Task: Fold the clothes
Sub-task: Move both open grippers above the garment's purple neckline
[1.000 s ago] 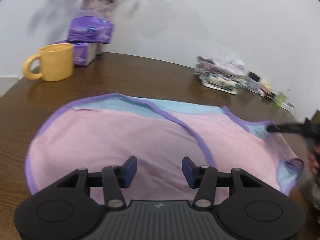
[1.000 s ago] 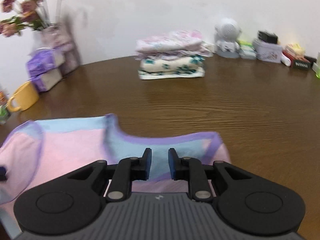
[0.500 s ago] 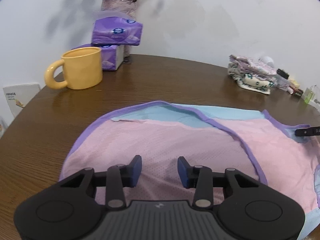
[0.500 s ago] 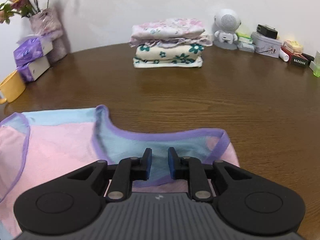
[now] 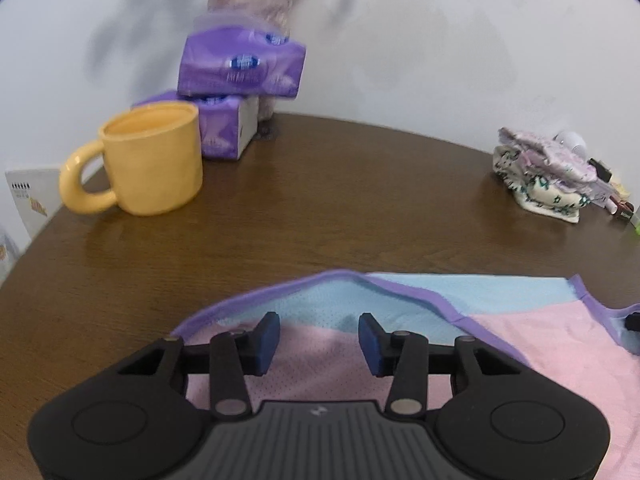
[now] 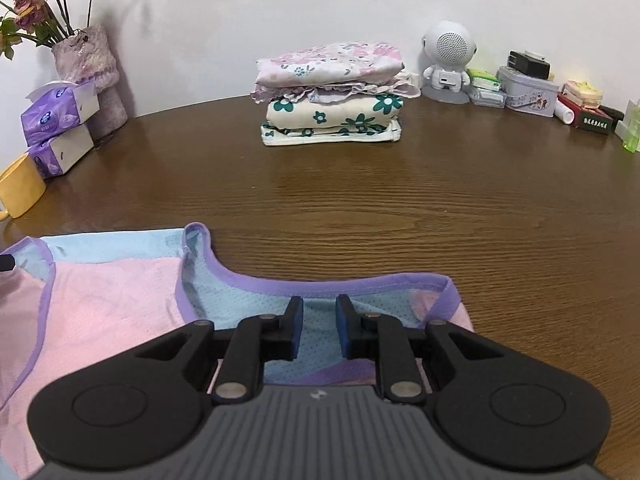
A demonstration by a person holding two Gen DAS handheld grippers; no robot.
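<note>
A pink and light-blue sleeveless top (image 5: 540,344) with purple trim lies flat on the brown table (image 5: 320,208). My left gripper (image 5: 319,340) hovers over its left end, near the purple hem. Its jaws are opening, and no cloth is pinched between the blue pads. My right gripper (image 6: 319,330) sits over the top (image 6: 112,304) at the blue neckline. Its jaws are only narrowly apart, and flat cloth shows through the gap. A tip of the right gripper (image 5: 632,322) shows at the left wrist view's right edge.
A yellow mug (image 5: 154,160) and stacked purple tissue packs (image 5: 240,68) stand at the back left by a vase (image 6: 86,64). A pile of folded clothes (image 6: 332,96) sits at the back middle. A white robot figure (image 6: 448,60) and small boxes (image 6: 528,88) line the back right.
My left gripper has slid left along the top to its left end, so the mug and tissue packs loom closer. The right gripper shifted slightly early on, then stayed put.
</note>
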